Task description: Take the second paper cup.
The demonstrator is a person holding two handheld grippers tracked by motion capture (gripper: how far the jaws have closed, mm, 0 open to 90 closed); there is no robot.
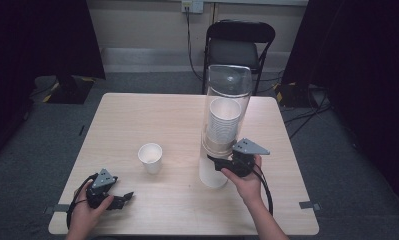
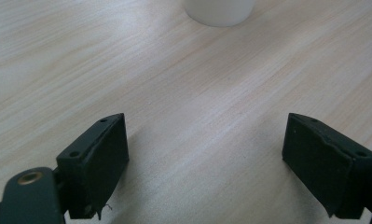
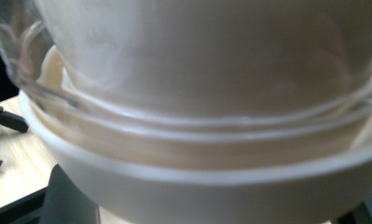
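Pale wood-grain table (image 1: 152, 117), square with rounded corners, on grey carpet; a black folding chair (image 1: 239, 45) stands behind it. High view: a clear tube dispenser (image 1: 226, 107) holds a stack of white paper cups and stands right of centre. A lone paper cup (image 1: 150, 157), upright, sits well left of it. Right tool (image 1: 218, 163) is at the dispenser's lower white cup. Left tool (image 1: 123, 199) rests near the front edge.

Left gripper view: black jaws wide apart over bare table; cup base (image 2: 219, 11) well ahead.

Right gripper view: the white cup rim (image 3: 211, 179) sits between the jaws; whether they press it cannot be told.
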